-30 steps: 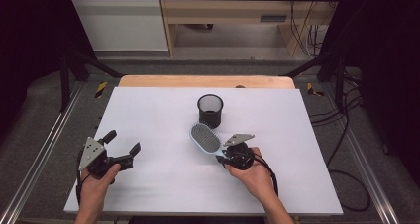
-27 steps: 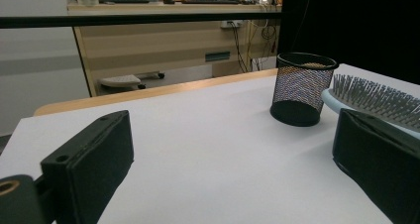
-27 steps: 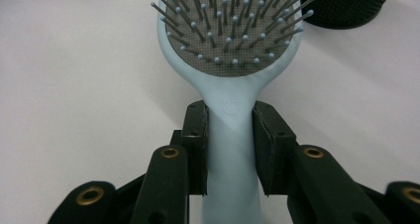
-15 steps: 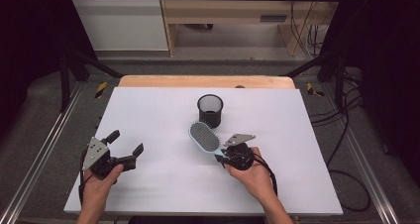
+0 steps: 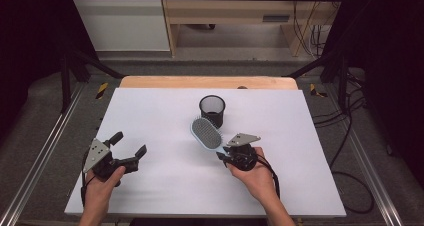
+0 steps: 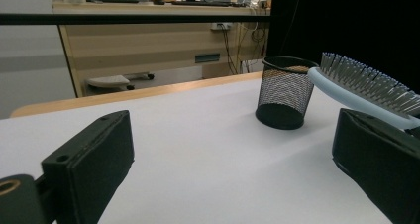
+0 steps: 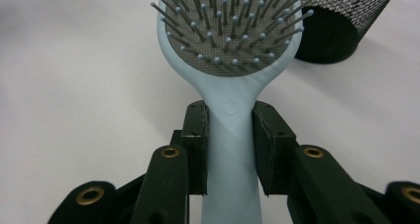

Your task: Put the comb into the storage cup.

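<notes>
Pale-blue plastic hairbrush (image 7: 229,60), stiff and light, sits clamped by its handle in my right gripper (image 7: 229,152), beside the mesh cup (image 5: 212,111). My left gripper (image 5: 127,151) rests with jaws apart, holding nothing.

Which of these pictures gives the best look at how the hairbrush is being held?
The right gripper view: the hairbrush handle sits squeezed between the right gripper's two black pads. The high view shows the brush small, its head toward the mesh cup. The left gripper view catches just the bristled head from the side.
</notes>
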Tool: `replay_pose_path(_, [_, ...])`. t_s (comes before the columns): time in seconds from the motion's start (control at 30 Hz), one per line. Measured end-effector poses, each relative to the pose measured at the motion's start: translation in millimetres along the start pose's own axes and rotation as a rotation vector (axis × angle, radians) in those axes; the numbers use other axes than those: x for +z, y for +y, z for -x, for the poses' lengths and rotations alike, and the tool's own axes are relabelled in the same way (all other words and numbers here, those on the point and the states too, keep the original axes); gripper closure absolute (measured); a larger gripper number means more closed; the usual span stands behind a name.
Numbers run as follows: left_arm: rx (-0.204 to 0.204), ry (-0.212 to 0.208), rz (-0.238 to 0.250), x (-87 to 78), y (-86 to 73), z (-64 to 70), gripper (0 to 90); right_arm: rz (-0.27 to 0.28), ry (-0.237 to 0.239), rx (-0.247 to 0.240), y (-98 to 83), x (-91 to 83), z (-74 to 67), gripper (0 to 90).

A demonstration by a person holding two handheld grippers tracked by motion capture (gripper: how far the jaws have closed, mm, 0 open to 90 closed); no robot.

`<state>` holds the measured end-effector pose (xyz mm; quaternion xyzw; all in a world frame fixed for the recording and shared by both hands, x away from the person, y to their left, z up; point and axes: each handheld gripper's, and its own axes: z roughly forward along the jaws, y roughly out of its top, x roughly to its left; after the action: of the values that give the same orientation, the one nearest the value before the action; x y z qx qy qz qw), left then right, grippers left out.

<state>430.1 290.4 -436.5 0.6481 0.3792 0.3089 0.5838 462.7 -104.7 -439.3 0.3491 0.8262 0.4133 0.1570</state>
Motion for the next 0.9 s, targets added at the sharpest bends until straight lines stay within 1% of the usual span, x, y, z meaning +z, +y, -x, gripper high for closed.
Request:
replay_pose_path(0.03, [-0.023,-0.010,0.009,-0.1,0.2,0.4,2.7,0.010,-0.004,0.002,0.2,-1.0,0.0,69.7])
replay_pose_path(0.13, [-0.028,-0.014,0.012,0.2,0.6,1.0,2.7,0.039,-0.016,-0.001,1.2,-3.8,1.5,69.6])
replay_pose_path(0.17, [-0.031,-0.013,0.014,-0.2,1.1,1.3,2.7,0.039,-0.016,-0.001,1.2,-3.8,1.5,69.6])
replay_pose_path(0.2, [-0.039,-0.024,0.015,-0.2,1.4,2.2,2.7,0.061,-0.027,-0.006,2.1,-4.7,2.5,69.7])
replay_pose_path(0.23, [-0.036,-0.020,0.017,-0.7,1.9,2.4,2.7,0.061,-0.027,-0.006,2.1,-4.7,2.5,69.7])
replay_pose_path(0.27, [-0.054,-0.035,0.017,-1.1,2.9,3.8,2.7,0.089,-0.035,-0.012,2.9,-5.7,3.1,69.7])
replay_pose_path(0.3, [-0.054,-0.035,0.017,-1.1,2.9,3.8,2.7,0.100,-0.037,-0.009,3.2,-6.4,3.0,69.6])
replay_pose_path(0.33, [-0.066,-0.044,0.022,-1.3,3.6,4.7,2.7,0.100,-0.037,-0.009,3.2,-6.4,3.0,69.6])
replay_pose_path(0.4, [-0.067,-0.051,0.021,-1.1,6.4,7.6,2.6,0.125,-0.043,-0.013,4.2,-8.6,2.3,69.6])
replay_pose_path(0.43, [-0.070,-0.066,0.023,-0.7,8.3,9.9,2.6,0.143,-0.045,-0.016,4.6,-9.1,0.9,69.6])
replay_pose_path(0.5, [-0.071,-0.082,0.030,0.9,13.2,14.1,2.6,0.156,-0.042,-0.028,5.7,-8.5,-0.4,69.6])
replay_pose_path(0.53, [-0.080,-0.090,0.038,2.3,15.2,16.1,2.6,0.159,-0.041,-0.035,6.7,-8.4,-0.6,69.6])
replay_pose_path(0.57, [-0.086,-0.100,0.041,4.7,18.2,18.6,2.6,0.165,-0.043,-0.044,8.0,-8.6,-0.7,69.7])
replay_pose_path(0.6, [-0.092,-0.115,0.044,10.4,25.1,24.1,2.6,0.172,-0.043,-0.044,8.6,-8.9,-0.3,69.7])
replay_pose_path(0.63, [-0.092,-0.115,0.044,10.4,25.1,24.1,2.6,0.179,-0.042,-0.035,8.5,-8.9,0.0,69.6])
replay_pose_path(0.73, [-0.121,-0.150,0.064,23.6,38.5,32.5,2.6,0.189,-0.053,-0.030,6.0,-9.3,1.2,69.6])
replay_pose_path(0.8, [-0.115,-0.164,0.070,32.9,47.2,36.8,2.6,0.190,-0.054,-0.029,5.8,-9.8,1.6,69.6])
replay_pose_path(0.83, [-0.105,-0.172,0.073,40.6,54.1,39.9,2.6,0.195,-0.058,-0.030,5.5,-10.8,1.9,69.6])
replay_pose_path(0.87, [-0.102,-0.181,0.074,46.9,59.6,42.2,2.6,0.207,-0.062,-0.023,5.4,-13.0,3.0,69.6])
replay_pose_path(0.9, [-0.102,-0.191,0.076,51.5,63.8,43.9,2.6,0.207,-0.062,-0.023,5.4,-13.0,3.0,69.6])
